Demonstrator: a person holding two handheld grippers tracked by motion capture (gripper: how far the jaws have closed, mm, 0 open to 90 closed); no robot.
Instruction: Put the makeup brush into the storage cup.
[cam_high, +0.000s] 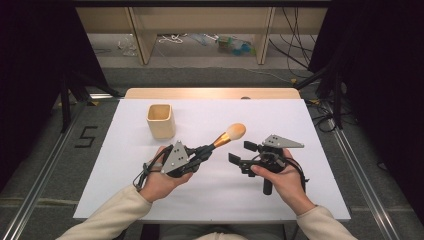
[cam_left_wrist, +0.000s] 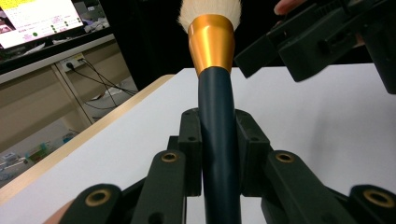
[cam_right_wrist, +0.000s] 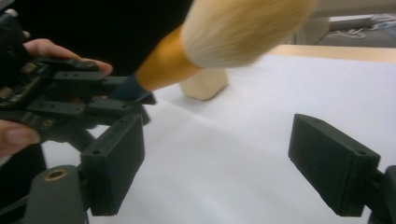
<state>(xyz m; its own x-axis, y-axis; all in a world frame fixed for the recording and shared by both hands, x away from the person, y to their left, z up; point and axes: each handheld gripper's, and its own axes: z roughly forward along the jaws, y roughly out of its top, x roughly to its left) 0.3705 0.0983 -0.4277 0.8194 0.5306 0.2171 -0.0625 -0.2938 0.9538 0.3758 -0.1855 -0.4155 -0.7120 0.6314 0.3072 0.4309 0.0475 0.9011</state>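
High view shows the makeup brush held above the white table, its dark handle clamped between the jaws of the left gripper, bristle head pointing up and toward the right gripper. Left gripper view confirms the jaws pressed tight on both sides of the handle. The right gripper's jaws stand wide apart, gripping nothing, just beside the bristles. The wooden cup stands upright, well apart to the left. Judging from this, a good next step is swinging the brush over the cup, handle down, keeping the grip firm until it is inside.
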